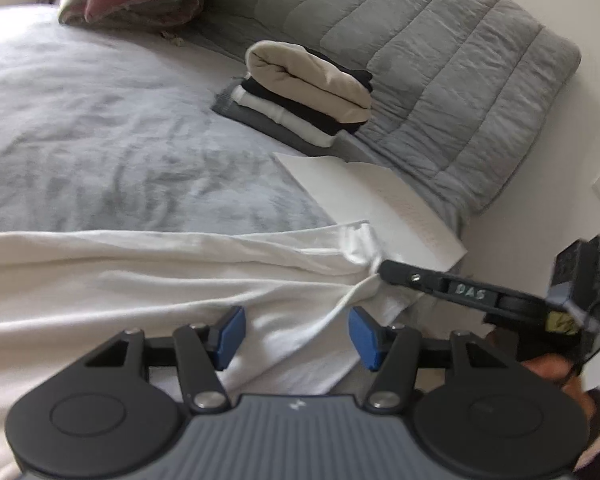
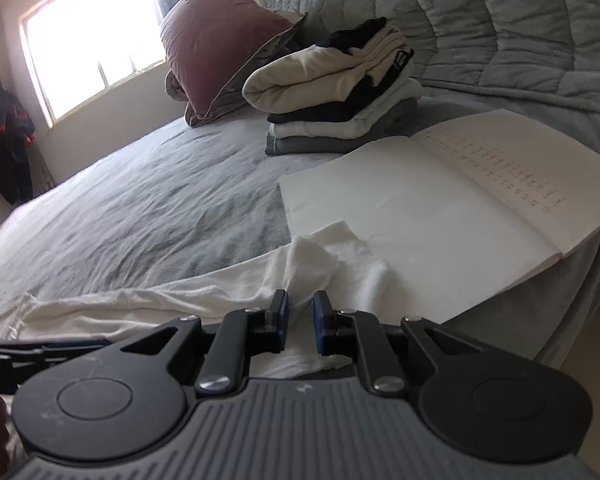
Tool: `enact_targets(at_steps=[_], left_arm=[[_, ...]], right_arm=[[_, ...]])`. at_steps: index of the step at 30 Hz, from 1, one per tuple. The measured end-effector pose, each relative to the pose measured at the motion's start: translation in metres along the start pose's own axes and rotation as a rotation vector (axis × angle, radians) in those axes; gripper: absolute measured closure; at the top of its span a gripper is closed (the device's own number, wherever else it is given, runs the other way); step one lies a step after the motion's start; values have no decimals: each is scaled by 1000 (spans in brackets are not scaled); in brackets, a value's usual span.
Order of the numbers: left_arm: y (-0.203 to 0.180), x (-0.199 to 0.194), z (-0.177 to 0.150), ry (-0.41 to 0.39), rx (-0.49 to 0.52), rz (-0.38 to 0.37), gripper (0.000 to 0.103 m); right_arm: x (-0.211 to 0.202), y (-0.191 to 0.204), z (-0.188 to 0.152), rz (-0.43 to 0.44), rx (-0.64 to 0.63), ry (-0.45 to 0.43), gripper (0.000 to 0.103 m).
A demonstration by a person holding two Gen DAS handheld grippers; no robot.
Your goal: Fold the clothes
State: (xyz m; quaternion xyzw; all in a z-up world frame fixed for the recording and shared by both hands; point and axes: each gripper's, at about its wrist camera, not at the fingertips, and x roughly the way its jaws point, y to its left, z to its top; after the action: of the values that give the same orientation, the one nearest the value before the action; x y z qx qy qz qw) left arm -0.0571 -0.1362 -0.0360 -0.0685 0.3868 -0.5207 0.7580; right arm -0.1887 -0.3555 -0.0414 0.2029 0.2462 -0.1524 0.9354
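Your left tool (image 1: 296,334) is spread wide above the white garment (image 1: 148,276) on the bed (image 1: 100,140). Your right tool (image 2: 300,322) pinches its bunched corner beside the open notebook (image 2: 440,200); its fingertips hide the fold.

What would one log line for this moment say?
left gripper: open over white garment | right gripper: at its corner, grip unclear

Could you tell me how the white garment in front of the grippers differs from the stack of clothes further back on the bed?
The white garment lies spread out and wrinkled; the stack of clothes is neatly folded. The garment is a single white piece; the stack layers beige, black, white and grey. Both rest on the bed.
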Motion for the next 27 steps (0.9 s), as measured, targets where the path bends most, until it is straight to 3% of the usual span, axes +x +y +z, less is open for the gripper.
enact_targets(at_steps=[7,14,15,17,27], left_arm=[[-10,12,26,-11,-19,-28,46],[-19,27,42,27,-26,36,48],[-19,27,43,30,-32,33,48],[-17,27,44,35,-44,29,48],[-22,66,61,130,-52,-5,49]], right_arm=[[2,-24,9,101,187,-3,71],[6,-31,10,159,223,-17,70],[5,-31,9,161,219,-22,70],[4,-31,8,166,212,-33,92],[-14,-39,2,175,219,-92,98]])
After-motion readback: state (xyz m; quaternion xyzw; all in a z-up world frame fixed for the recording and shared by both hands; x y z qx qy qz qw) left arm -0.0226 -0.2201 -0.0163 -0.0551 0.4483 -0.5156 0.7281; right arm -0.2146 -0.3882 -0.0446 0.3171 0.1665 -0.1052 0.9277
